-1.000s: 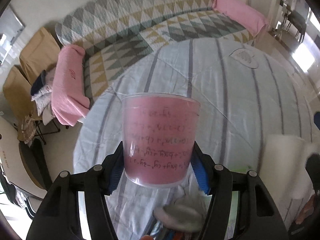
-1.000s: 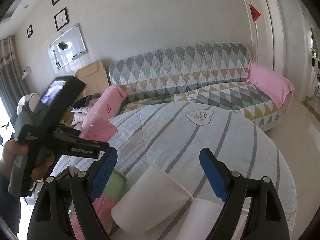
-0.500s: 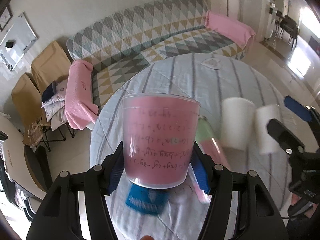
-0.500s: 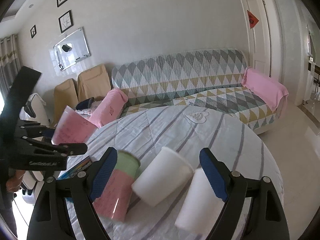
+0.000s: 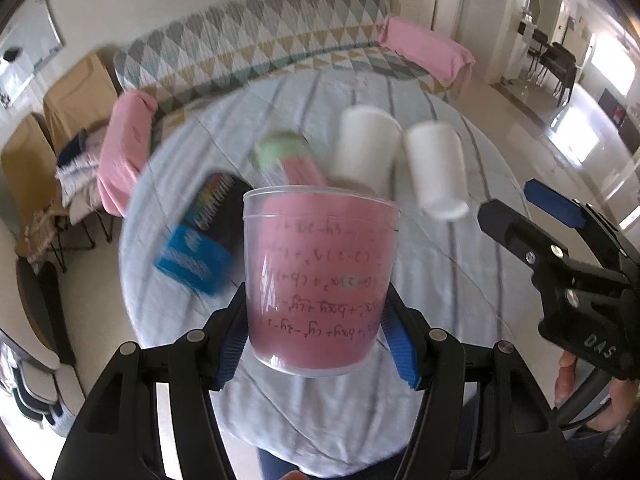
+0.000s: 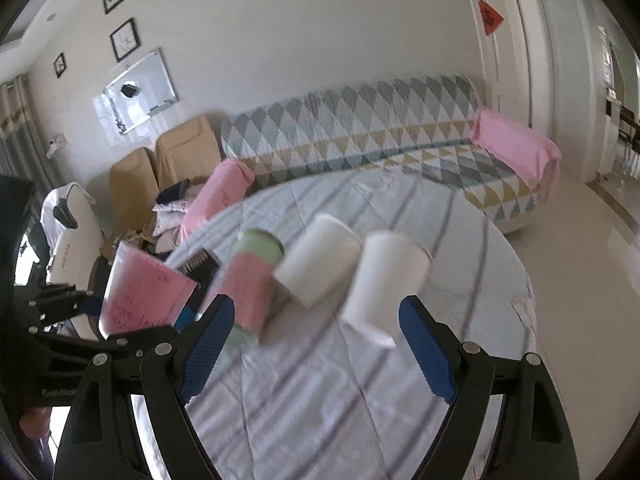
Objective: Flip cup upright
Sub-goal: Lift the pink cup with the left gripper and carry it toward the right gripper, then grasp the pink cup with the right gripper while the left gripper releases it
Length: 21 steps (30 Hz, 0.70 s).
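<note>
My left gripper (image 5: 320,344) is shut on a clear cup with a pink lining and handwritten formulas (image 5: 320,280), held in the air above the near edge of the round table (image 5: 440,280), open end up. The same cup shows at the left of the right wrist view (image 6: 140,296). My right gripper (image 6: 316,344) is open and empty above the table; it also shows at the right of the left wrist view (image 5: 536,216). Two white cups (image 6: 320,264) (image 6: 384,284) and a pink and green cup (image 6: 248,284) lie on their sides on the striped cloth.
A blue box (image 5: 192,256) and a dark box with coloured stripes (image 5: 212,200) lie at the table's left. A patterned sofa (image 6: 380,136) with pink cushions stands behind the table. Chairs stand at the left (image 6: 72,240).
Both grippers have pulled back and up from the table. The lying cups now look farther away. The left gripper still holds the pink cup.
</note>
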Tool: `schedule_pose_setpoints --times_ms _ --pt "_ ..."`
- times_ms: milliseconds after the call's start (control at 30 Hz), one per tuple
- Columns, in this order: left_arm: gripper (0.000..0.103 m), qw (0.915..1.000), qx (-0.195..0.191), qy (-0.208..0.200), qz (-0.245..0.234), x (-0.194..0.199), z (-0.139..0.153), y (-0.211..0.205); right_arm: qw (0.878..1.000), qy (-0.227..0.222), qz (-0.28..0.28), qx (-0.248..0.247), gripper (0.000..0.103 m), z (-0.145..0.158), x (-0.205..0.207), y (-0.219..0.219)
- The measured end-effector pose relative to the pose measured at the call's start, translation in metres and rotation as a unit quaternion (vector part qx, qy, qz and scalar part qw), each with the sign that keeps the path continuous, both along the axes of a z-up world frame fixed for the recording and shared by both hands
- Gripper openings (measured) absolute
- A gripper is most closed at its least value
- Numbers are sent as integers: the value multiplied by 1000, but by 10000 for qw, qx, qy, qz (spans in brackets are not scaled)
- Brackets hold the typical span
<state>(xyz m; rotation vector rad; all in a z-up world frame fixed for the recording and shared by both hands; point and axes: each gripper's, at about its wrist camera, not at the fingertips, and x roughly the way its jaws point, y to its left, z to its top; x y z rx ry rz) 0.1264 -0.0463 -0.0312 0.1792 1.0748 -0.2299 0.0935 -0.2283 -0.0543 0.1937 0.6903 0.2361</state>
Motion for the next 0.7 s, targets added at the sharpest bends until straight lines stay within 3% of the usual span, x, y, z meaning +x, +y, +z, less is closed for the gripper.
schedule_pose_setpoints --times_ms 200,533,567,633,700 --pt "63 9998 -56 192 69 -20 -25 -25 9993 317 -160 88 86 -22 -13 -17" --pt "64 9972 -204 633 345 -9 -65 -44 9959 839 -167 280 86 -54 -2 -29" --pt "66 9969 -225 667 347 -9 -68 -43 9956 875 -131 307 86 -56 1 -28" --pt "81 9968 -213 691 330 -8 -72 -43 9948 944 -94 368 86 -60 4 -28" --pt "82 9973 -238 622 308 -11 -73 -40 9936 1032 -53 446 86 -64 4 -27"
